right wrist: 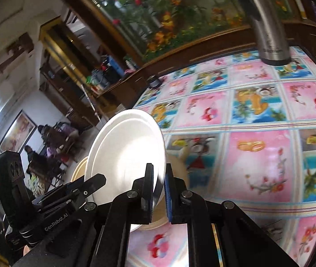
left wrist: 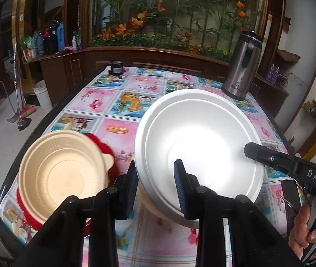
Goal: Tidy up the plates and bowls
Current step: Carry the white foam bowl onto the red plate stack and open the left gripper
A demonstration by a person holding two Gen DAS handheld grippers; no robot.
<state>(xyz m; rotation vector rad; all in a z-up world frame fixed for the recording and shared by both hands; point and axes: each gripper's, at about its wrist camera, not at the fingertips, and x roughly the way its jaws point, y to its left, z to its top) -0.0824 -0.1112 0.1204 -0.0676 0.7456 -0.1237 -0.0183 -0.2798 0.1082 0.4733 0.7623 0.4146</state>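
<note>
A white foam plate (left wrist: 199,138) is held tilted above the table. My left gripper (left wrist: 155,187) straddles its near-left rim, one finger (left wrist: 181,184) inside and one outside; the jaws look wider than the rim, so contact is unclear. My right gripper (right wrist: 159,190) is shut on the plate's (right wrist: 124,153) right rim; its finger (left wrist: 260,152) shows in the left wrist view. A beige plastic bowl (left wrist: 62,173) sits left on a red bowl (left wrist: 101,143). A beige dish (right wrist: 180,166) lies partly hidden behind the plate.
The table (left wrist: 122,102) has a pink and blue patterned cloth. A steel thermos jug (left wrist: 241,66) stands at the back right. A small dark jar (left wrist: 116,67) stands at the far edge. A planter with flowers (left wrist: 169,17) lies behind. People sit at left (right wrist: 53,146).
</note>
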